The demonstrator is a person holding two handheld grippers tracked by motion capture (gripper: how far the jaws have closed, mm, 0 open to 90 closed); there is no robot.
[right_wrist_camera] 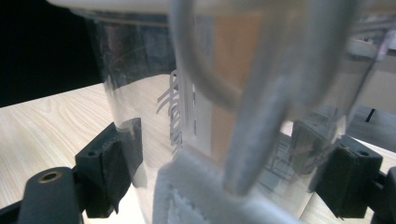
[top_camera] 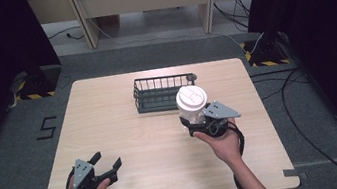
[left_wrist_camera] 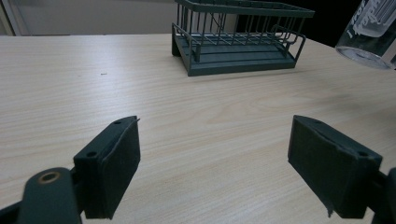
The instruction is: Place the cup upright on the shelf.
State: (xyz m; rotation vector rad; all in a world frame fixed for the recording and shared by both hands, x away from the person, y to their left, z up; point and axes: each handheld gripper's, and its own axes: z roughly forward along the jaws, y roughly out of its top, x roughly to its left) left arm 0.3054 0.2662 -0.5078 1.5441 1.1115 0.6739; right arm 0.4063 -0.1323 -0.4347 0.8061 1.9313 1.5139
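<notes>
My left hand-held gripper (top_camera: pixel 108 165) sits near the counter's (top_camera: pixel 128 146) front-left corner, jaws spread wide with nothing between them; I'd say it's parked clear of the work. My right hand-held gripper (top_camera: pixel 192 121) is clamped on the clear cup (top_camera: pixel 191 105) with the white lid, gripping low on the wall so the top stays free. The cup is lifted right of centre, just in front of the wire basket (top_camera: pixel 160 93) toward the back edge, probably its destination.

right hand-held gripper (right_wrist_camera: pixel 219 154): jaws clamp clear cup (right_wrist_camera: pixel 224 93) | white lid rim (right_wrist_camera: pixel 107 5) above | wooden table (right_wrist_camera: pixel 42 126) below
</notes>
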